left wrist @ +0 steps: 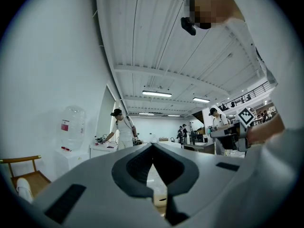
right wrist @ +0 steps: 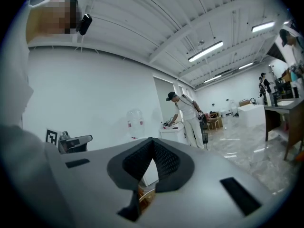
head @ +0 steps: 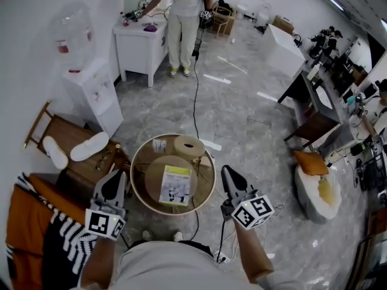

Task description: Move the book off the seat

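The book (head: 175, 185) lies flat at the seat (head: 151, 186) centre. It is probably light, thin and flexible, so grip its near edge. The left gripper (head: 115, 175) and right gripper (head: 227, 171) are closed and empty.

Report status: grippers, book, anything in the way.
Left gripper and right gripper both shut, empty, either side of the seat. Book flat on seat, untouched. Round wooden piece behind book, clear of it; nothing on top.
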`<state>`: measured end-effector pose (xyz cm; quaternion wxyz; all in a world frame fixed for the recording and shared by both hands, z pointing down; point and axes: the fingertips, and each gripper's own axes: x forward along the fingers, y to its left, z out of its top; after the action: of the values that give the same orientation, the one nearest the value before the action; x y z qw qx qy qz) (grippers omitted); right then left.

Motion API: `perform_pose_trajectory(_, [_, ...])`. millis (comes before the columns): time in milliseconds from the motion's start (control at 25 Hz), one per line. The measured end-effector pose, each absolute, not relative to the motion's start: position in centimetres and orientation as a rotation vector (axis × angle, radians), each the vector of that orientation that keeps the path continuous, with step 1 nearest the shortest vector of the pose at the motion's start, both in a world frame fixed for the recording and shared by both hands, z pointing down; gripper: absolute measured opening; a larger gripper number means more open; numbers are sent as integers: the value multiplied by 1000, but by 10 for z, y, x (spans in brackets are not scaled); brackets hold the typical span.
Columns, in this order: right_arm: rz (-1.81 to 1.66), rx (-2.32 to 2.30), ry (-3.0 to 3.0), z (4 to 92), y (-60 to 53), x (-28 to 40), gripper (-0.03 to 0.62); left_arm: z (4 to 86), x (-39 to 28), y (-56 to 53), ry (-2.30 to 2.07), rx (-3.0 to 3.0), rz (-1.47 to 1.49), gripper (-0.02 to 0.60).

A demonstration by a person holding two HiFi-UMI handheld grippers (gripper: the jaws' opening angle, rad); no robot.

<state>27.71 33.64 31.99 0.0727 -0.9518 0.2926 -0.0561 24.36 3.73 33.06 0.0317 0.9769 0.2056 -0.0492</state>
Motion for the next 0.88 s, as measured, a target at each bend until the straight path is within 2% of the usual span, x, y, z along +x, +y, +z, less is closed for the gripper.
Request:
perform_pose_trajectory(240, [-68,-2878,833,293,335,255,21,336,246,32,631,2989,-126,17])
perform_pose_trajectory(880, [1,-3047,568,286,338,220,21,334,228,1,581,2977,-118,17])
